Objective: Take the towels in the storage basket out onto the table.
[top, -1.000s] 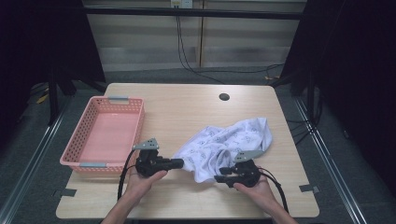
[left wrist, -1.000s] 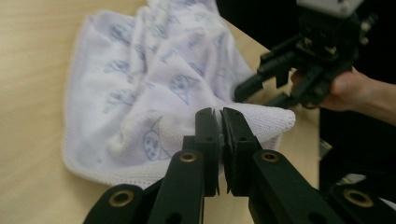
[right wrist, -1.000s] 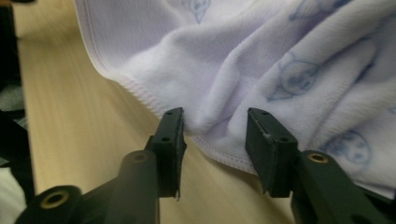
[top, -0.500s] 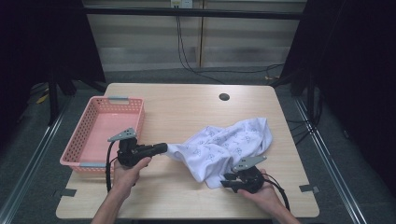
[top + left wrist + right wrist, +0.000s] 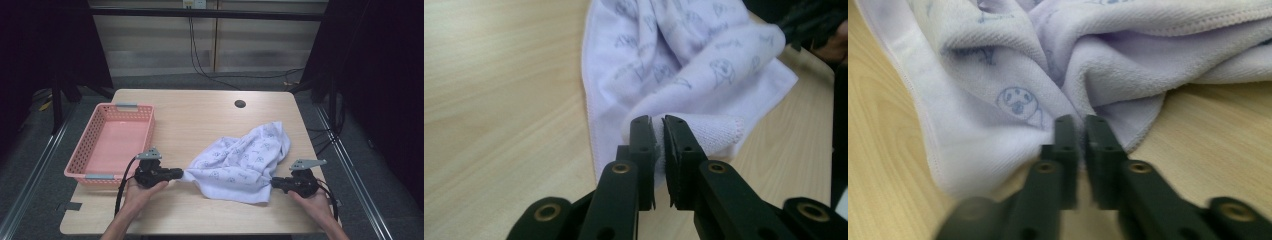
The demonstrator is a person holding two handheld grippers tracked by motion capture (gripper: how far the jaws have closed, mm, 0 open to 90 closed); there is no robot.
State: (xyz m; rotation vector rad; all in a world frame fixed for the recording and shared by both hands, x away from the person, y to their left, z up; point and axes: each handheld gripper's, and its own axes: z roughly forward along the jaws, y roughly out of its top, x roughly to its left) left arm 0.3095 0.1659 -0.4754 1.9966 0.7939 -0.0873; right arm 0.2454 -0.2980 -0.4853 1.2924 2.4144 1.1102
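Observation:
A white towel (image 5: 240,160) with a small blue print lies crumpled on the wooden table (image 5: 200,110), pulled out between my two grippers. My left gripper (image 5: 180,174) is at the towel's left corner. In the left gripper view its jaws (image 5: 659,122) are shut on a fold of the towel (image 5: 684,55). My right gripper (image 5: 273,182) is at the towel's lower right edge. Its jaws (image 5: 1080,122) have just been opening a little, and they still pinch the towel (image 5: 1013,75) at their tips.
A pink mesh basket (image 5: 82,150) stands empty at the table's left side, close to my left hand. A round cable hole (image 5: 240,104) sits near the far edge. Bare wood lies along the front edge and the far half.
My right gripper has moved right along the front edge and my left gripper slightly left. The towel, bunched between them before, is now drawn out wider.

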